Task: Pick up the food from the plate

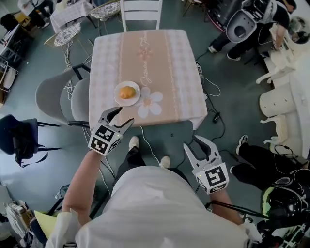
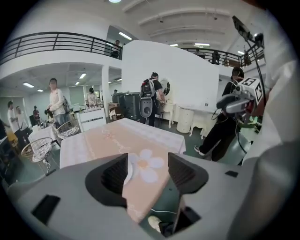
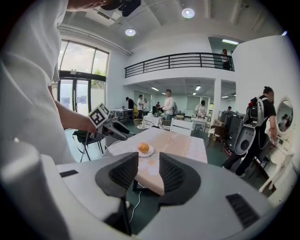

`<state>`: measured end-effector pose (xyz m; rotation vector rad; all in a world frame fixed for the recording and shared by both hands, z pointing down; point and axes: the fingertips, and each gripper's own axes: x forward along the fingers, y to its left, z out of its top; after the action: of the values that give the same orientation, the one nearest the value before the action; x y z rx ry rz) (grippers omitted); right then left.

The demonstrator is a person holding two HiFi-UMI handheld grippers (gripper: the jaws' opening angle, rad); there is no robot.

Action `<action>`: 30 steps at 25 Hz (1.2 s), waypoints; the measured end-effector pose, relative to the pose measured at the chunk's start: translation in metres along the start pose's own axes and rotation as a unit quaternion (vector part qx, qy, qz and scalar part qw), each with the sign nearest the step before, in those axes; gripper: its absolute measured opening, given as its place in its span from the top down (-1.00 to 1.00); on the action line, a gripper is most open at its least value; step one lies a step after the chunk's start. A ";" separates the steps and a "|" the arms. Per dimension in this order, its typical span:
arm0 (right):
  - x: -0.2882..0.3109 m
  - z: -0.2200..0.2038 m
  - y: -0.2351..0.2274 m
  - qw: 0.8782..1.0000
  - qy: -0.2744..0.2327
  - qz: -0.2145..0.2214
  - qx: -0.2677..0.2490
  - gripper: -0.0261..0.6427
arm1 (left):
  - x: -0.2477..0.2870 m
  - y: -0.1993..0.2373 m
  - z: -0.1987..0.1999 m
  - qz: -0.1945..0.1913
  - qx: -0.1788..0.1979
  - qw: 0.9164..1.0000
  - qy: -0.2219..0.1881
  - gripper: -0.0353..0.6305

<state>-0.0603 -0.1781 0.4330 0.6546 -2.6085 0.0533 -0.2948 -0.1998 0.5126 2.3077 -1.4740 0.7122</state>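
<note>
Food (image 1: 127,92), orange and rounded, is seen resting on the white plate (image 1: 117,98) at the near edge of the tabletop (image 1: 160,63). Left tool (image 1: 123,115) is held just short of the plate, jaws spread and empty, apparently lined up for the grab. Right tool (image 1: 191,142) is held well back from the plate, likewise released, probably so the approach is left free

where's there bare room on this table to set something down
Bare: the far half of the tablecloth, between the plate and the white chair, and its right side beyond the flower print. Occupied: only the near-left part, where the plate holds round orange food and the left hand-held gripper hovers by the edge.
</note>
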 end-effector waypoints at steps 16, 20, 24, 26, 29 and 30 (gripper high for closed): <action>0.057 0.025 -0.004 0.979 0.056 -0.174 0.091 0.51 | 0.152 0.115 -0.081 -0.117 0.165 0.969 0.146 -0.27; 0.052 0.022 -0.002 0.973 0.066 -0.196 0.101 0.51 | 0.167 0.117 -0.098 -0.129 0.169 0.962 0.173 -0.27; 0.047 0.022 0.001 0.970 0.072 -0.210 0.100 0.51 | 0.173 0.120 -0.104 -0.126 0.167 0.961 0.181 -0.26; 0.043 0.020 0.003 0.969 0.074 -0.213 0.100 0.51 | 0.172 0.121 -0.103 -0.123 0.171 0.961 0.178 -0.21; 0.035 0.016 0.003 0.968 0.075 -0.217 0.103 0.51 | 0.170 0.119 -0.099 -0.119 0.164 0.964 0.172 -0.20; 0.033 0.015 0.003 0.968 0.075 -0.217 0.103 0.51 | 0.169 0.119 -0.097 -0.117 0.161 0.965 0.169 -0.20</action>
<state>-0.0934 -0.1920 0.4339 1.2321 -2.2795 0.2306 -0.3667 -0.3283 0.6871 2.3769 -0.9721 1.2760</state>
